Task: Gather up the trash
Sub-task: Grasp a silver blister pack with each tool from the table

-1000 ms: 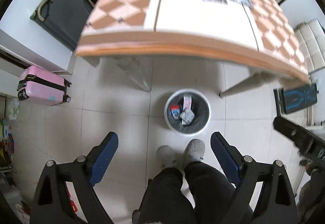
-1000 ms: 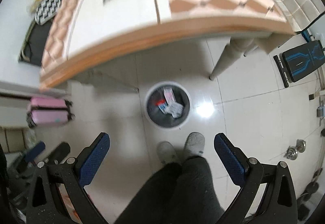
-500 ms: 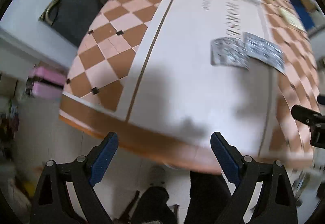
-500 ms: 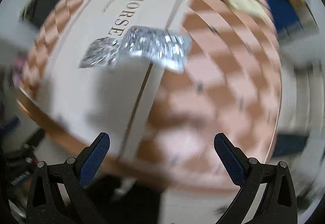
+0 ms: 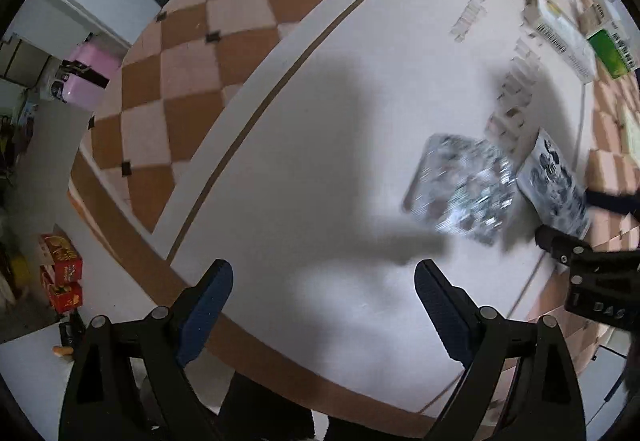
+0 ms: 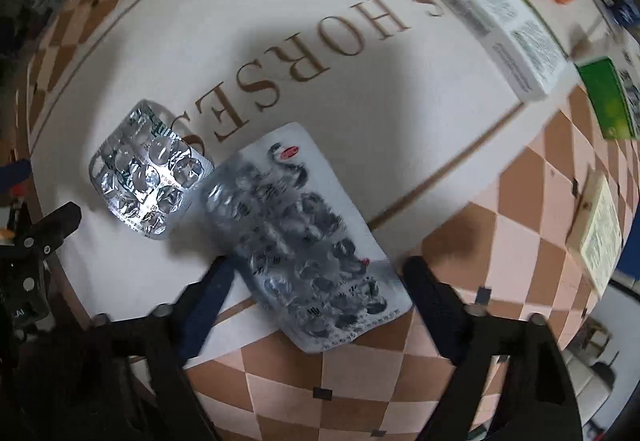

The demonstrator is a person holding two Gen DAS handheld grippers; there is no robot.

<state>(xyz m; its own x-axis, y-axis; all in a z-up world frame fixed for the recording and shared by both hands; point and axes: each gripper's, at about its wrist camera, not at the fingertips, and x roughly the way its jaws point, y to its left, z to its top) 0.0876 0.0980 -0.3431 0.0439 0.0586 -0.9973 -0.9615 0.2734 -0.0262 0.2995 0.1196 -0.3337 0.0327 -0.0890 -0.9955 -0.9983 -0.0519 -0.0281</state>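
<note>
Closing around the near end of the printed blister pack [image 6: 308,237], the right gripper [image 6: 316,281] is not yet pinching it — a light, thin, crinkly foil sheet lying flat on the table [image 6: 360,89], probably best taken by its edges — while beyond, the left gripper [image 5: 322,283] is hovering wide open, empty.

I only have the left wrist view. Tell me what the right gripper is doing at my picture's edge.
Observer: The right gripper straddles the large printed silver blister sheet, jaws closing.
Operator: Say whether it's gripped.
Observer: Not yet; one blue finger pad stands clear of the sheet.
Operator: Read the blurred table lettering.
Observer: The brown lettering shows HORSE.
</note>
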